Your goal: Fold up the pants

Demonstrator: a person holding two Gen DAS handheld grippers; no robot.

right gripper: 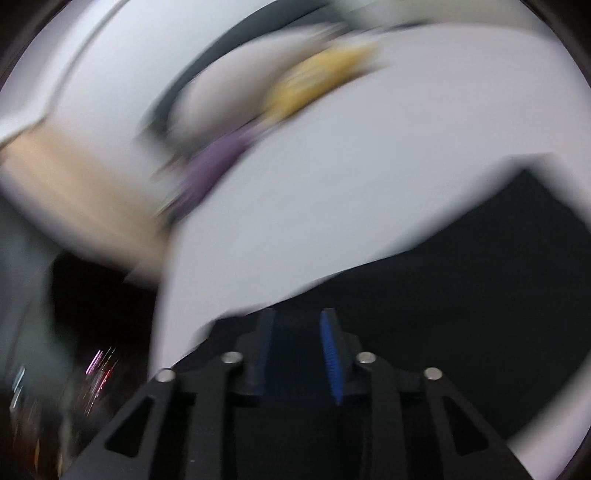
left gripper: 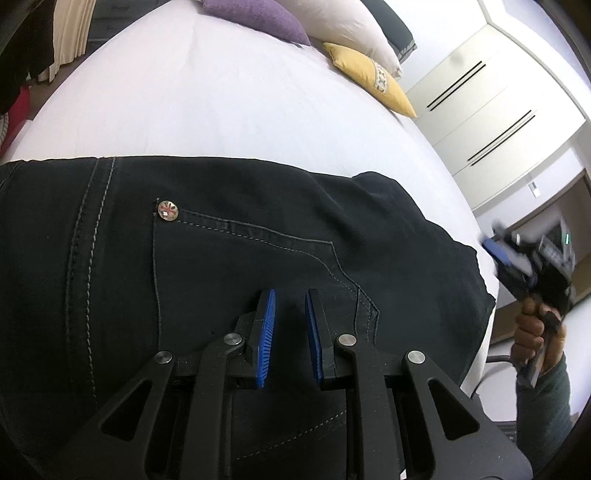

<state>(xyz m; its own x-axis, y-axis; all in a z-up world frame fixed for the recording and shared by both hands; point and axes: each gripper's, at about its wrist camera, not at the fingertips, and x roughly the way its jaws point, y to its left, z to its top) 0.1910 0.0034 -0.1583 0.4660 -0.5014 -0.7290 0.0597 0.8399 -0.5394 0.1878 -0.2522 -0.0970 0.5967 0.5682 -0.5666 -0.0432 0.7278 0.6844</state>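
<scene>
The black pants (left gripper: 229,280) are being shown lying on the white bed (left gripper: 207,103), spread across its near part, with the back pocket (left gripper: 258,266) and its metal rivet (left gripper: 168,211) facing up. The left gripper (left gripper: 290,295) is being held just above the pocket, pointing down at the cloth; its blue pads (left gripper: 266,332) are being kept a narrow gap apart, and no fabric is being pinched between them. Beyond the pants, at the far side of the bed, a purple cushion (left gripper: 258,16), a pale pillow (left gripper: 343,29) and a yellow cushion (left gripper: 373,77) are being shown in a row. Past the pants' right edge, off the side of the bed, the right gripper (left gripper: 491,242) is being carried in a hand (left gripper: 533,332), blurred. In the right wrist view, heavily smeared, that gripper (right gripper: 299,317) is being seen over the edge of the pants (right gripper: 461,295), its pads (right gripper: 330,354) standing moderately apart with nothing visibly caught between them; whether they are touching the cloth cannot be told.
</scene>
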